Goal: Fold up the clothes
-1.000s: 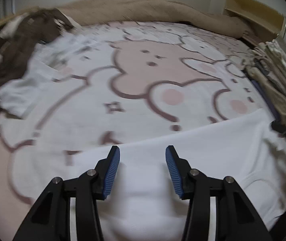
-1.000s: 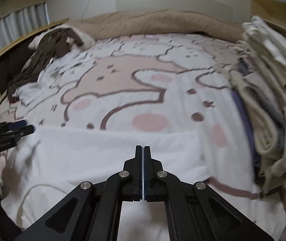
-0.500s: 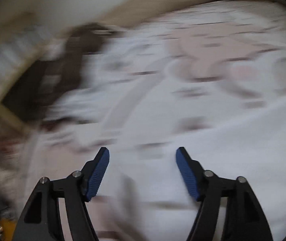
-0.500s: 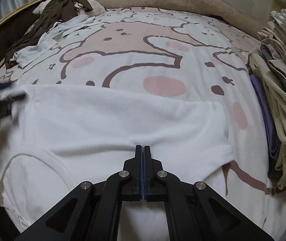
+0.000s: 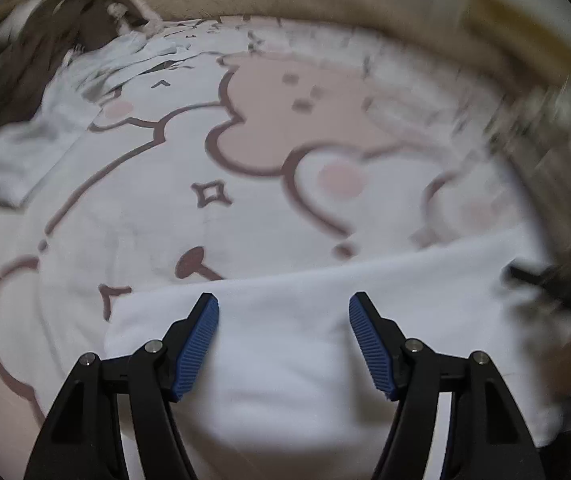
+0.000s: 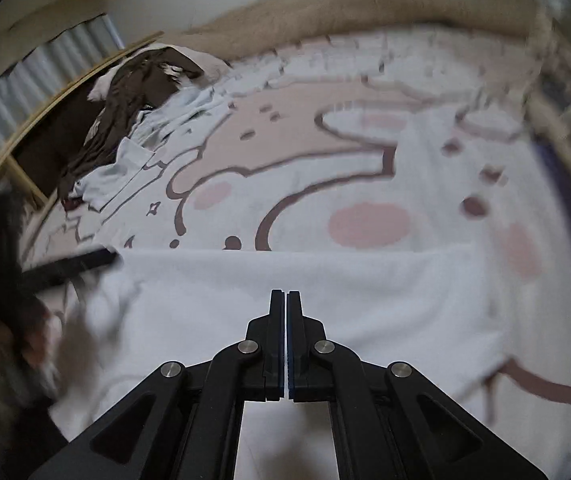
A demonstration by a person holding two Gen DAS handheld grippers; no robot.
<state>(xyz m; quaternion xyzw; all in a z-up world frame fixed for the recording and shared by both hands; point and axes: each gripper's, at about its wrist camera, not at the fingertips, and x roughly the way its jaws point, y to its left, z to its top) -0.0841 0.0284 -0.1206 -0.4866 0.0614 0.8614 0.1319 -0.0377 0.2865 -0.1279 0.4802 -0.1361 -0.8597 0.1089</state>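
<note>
A white garment lies flat near the front of the bed, its far edge straight across the bear-print sheet. My left gripper hangs open just above the garment's left part, with nothing between the blue pads. In the right wrist view my right gripper is shut over the middle of the white garment, with no cloth seen between its jaws. The left gripper shows there as a dark blur at the garment's left end.
A heap of brown and pale blue clothes lies at the back left by the wooden bed rail. A beige blanket runs along the back. A blurred stack of folded clothes stands on the right.
My left gripper's jaws have spread wider and it swung left, then back over the garment's left part. My right gripper stayed shut and shifted over the garment.
</note>
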